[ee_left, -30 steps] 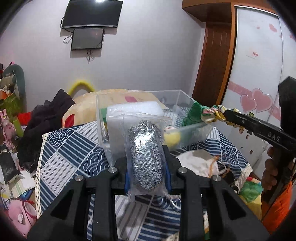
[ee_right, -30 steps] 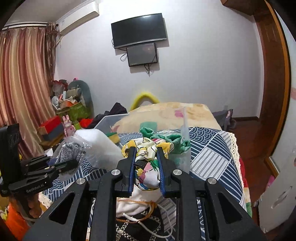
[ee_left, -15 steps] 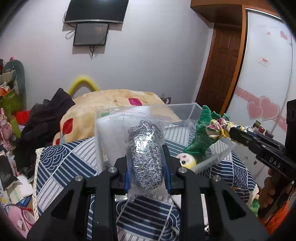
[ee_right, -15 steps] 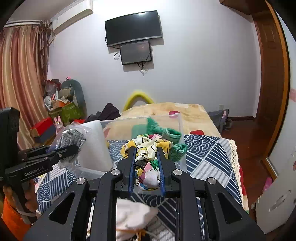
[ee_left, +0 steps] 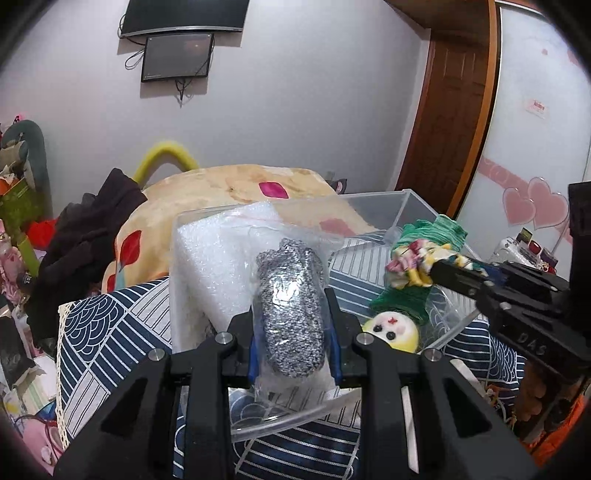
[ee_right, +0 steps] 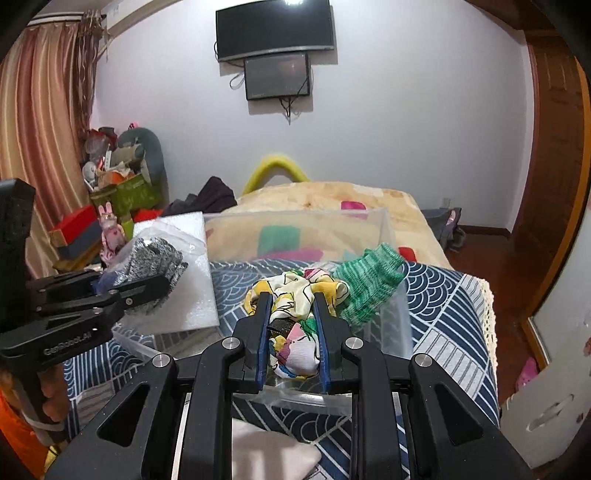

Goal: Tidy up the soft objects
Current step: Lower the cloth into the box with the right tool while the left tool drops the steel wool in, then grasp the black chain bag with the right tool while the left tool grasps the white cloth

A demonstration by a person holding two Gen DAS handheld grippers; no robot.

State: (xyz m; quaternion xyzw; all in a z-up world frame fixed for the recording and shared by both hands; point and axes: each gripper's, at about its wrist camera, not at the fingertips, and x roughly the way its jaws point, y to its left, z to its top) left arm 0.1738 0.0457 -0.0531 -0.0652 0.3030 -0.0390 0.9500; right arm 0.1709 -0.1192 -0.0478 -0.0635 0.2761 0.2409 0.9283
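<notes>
A bed covered in a navy-and-white wave-patterned quilt (ee_right: 443,295) carries everything, with a beige floral blanket (ee_left: 236,192) bunched at its far end. On the quilt sits a clear rectangular plastic storage bin (ee_left: 413,206), open at the top, its near rim close under both grippers.

Inside the bin, against its left wall, a white foam packing sheet (ee_left: 214,266) stands upright. Toward the right side of the bin a green knitted sock-like piece (ee_right: 369,280) rises above the rim, and below it, near the front wall, lies a small yellow round-faced doll head with black eyes (ee_left: 391,328).

The left gripper (ee_left: 291,325) is clamped on a grey-and-white knitted roll sealed in a clear plastic bag (ee_left: 291,306), held upright just in front of the foam sheet and over the bin's left front corner. In the right wrist view its side carries white lettering that seems to read "GenRobot.AI".

The right gripper (ee_right: 291,332) is closed around a bundled multicoloured patterned cloth, yellow, white, pink and green (ee_right: 295,306), held over the right half of the bin and touching the green knit. In the left wrist view its body shows the letters "DAS".

On the quilt at the near edge, below the right gripper, lies a white cloth (ee_right: 269,450).

On the far wall hang a black curved television (ee_right: 273,29) and a smaller dark screen (ee_right: 277,75) beneath it.
</notes>
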